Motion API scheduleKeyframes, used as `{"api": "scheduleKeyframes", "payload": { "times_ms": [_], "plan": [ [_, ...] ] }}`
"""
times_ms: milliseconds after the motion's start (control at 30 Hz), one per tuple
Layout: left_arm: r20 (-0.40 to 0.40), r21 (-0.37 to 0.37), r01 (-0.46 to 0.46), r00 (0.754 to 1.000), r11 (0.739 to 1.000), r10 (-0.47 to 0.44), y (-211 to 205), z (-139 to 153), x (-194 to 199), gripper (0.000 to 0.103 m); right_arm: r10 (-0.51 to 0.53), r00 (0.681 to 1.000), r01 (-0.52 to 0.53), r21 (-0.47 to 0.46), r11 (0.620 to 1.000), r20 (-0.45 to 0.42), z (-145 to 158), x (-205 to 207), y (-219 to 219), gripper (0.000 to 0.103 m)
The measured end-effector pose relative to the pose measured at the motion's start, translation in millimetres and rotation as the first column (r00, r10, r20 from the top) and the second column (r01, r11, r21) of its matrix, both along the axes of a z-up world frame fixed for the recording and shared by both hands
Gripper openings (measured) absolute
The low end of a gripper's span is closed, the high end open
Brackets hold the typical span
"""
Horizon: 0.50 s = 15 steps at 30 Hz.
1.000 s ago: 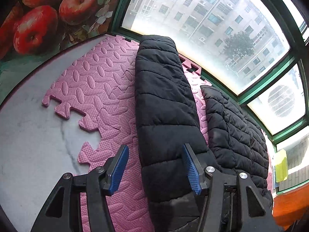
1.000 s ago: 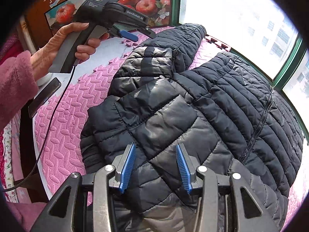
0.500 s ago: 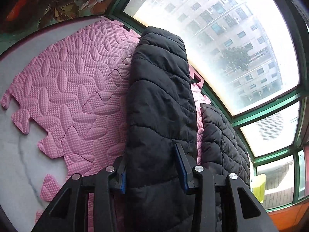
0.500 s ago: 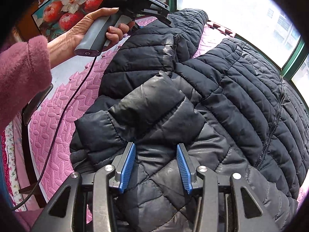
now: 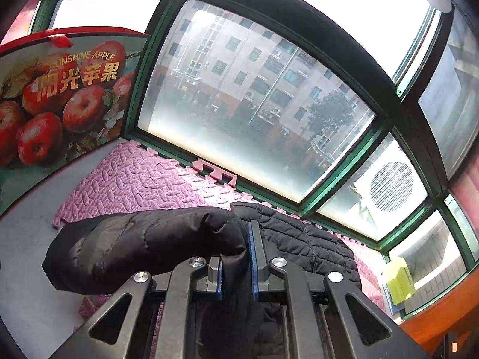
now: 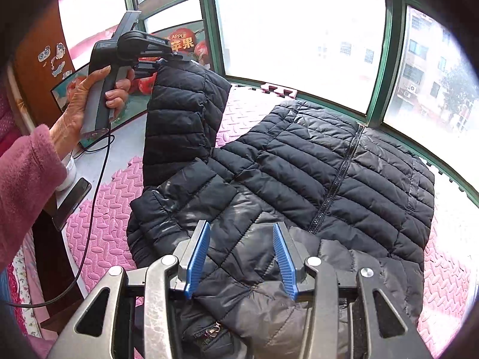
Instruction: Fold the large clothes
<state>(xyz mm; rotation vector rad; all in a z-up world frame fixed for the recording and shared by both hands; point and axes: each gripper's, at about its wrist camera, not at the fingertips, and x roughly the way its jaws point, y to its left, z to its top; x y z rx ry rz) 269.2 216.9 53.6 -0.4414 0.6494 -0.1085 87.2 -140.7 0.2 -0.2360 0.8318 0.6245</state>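
Beside green-framed windows, pink foam mat underlies jacket.

The left gripper is squeezed tight on the sleeve of the black puffer jacket and holds it up in the air. A hand in a fuzzy pink cuff wraps around its grey handle. The right gripper points down at the jacket, its blue fingers partly apart.
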Motion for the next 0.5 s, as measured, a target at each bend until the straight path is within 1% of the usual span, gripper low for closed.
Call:
{"api": "scheduleKeyframes", "payload": {
  "times_ms": [33,67,100,133,167,200,233,300,333,367,400,433,467,500],
  "plan": [
    [0.036,0.067,0.047,0.998,0.997,-0.050,-26,12,-15,0.013,-0.027,0.999,0.027,0.007,1.000,0.016,5,-3,-12,0.048],
    [0.063,0.146,0.104,0.991,0.984,-0.114,-56,22,-30,0.013,-0.055,0.998,0.054,0.016,0.998,0.028,8,-5,-25,0.048],
    [0.082,0.228,0.150,0.981,0.962,-0.173,-85,28,-45,0.013,-0.081,0.996,0.080,0.023,0.997,0.033,10,-3,-37,0.048],
    [0.096,0.309,0.199,0.966,0.930,-0.239,-117,30,-61,0.013,-0.111,0.993,0.110,0.029,0.994,0.038,12,-4,-49,0.048],
    [0.088,0.392,0.257,0.945,0.883,-0.314,-150,28,-79,0.013,-0.142,0.989,0.141,0.039,0.989,0.043,13,-5,-61,0.048],
    [0.076,0.467,0.291,0.928,0.835,-0.365,-180,21,-96,0.013,-0.173,0.984,0.171,0.050,0.984,0.041,13,-7,-74,0.048],
    [0.060,0.518,0.320,0.912,0.793,-0.406,-207,11,-111,0.013,-0.202,0.979,0.200,0.059,0.978,0.030,10,-11,-87,0.048],
    [-0.002,0.584,0.397,0.873,0.708,-0.488,-251,-15,-138,0.015,-0.257,0.966,0.255,0.073,0.964,0.017,5,-17,-108,0.048],
    [-0.033,0.612,0.424,0.857,0.668,-0.515,-269,-32,-149,0.020,-0.280,0.960,0.279,0.081,0.957,0.007,1,-20,-119,0.048],
    [-0.079,0.640,0.463,0.833,0.613,-0.547,-285,-50,-159,0.023,-0.296,0.955,0.295,0.080,0.952,-0.006,-3,-22,-126,0.048],
    [-0.117,0.668,0.484,0.818,0.565,-0.563,-300,-70,-169,0.027,-0.314,0.949,0.314,0.078,0.946,-0.015,-7,-24,-133,0.048],
    [-0.150,0.691,0.495,0.811,0.527,-0.565,-311,-89,-177,0.027,-0.328,0.944,0.329,0.078,0.941,-0.023,-10,-27,-138,0.048],
    [-0.189,0.702,0.518,0.797,0.489,-0.573,-321,-107,-183,0.030,-0.335,0.941,0.337,0.073,0.939,-0.035,-13,-29,-142,0.048],
    [-0.224,0.710,0.542,0.779,0.449,-0.585,-327,-124,-189,0.037,-0.341,0.939,0.343,0.070,0.937,-0.042,-17,-30,-145,0.048]
  ]
}}
